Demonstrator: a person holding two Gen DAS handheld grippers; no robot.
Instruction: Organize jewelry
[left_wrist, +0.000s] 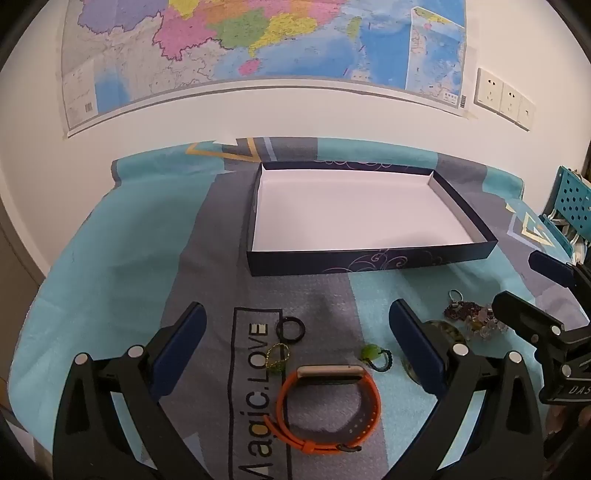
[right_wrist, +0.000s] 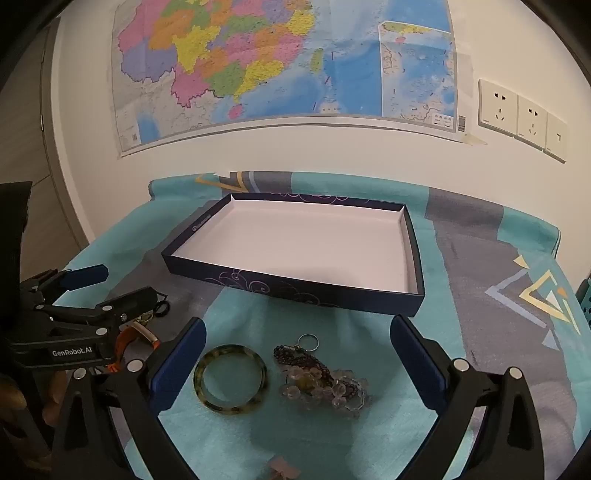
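A shallow navy box (left_wrist: 369, 264) with a white inside stands empty on the cloth; it also shows in the right wrist view (right_wrist: 295, 291). My left gripper (left_wrist: 297, 314) is open above an orange-strapped watch (left_wrist: 328, 402), a black ring (left_wrist: 291, 328), a gold-green trinket (left_wrist: 279, 356) and a green bead on a cord (left_wrist: 373, 354). My right gripper (right_wrist: 297, 328) is open above a tortoiseshell bangle (right_wrist: 231, 378) and a heap of clear and dark bead bracelets with a key ring (right_wrist: 321, 376). Both grippers are empty.
The table is covered by a teal and grey cloth (left_wrist: 129, 258) printed "Magic.LOVE". A wall map (left_wrist: 258, 44) and wall sockets (right_wrist: 517, 114) are behind. A teal perforated rack (left_wrist: 572, 199) stands at the far right. A small pinkish item (right_wrist: 282, 467) lies at the near edge.
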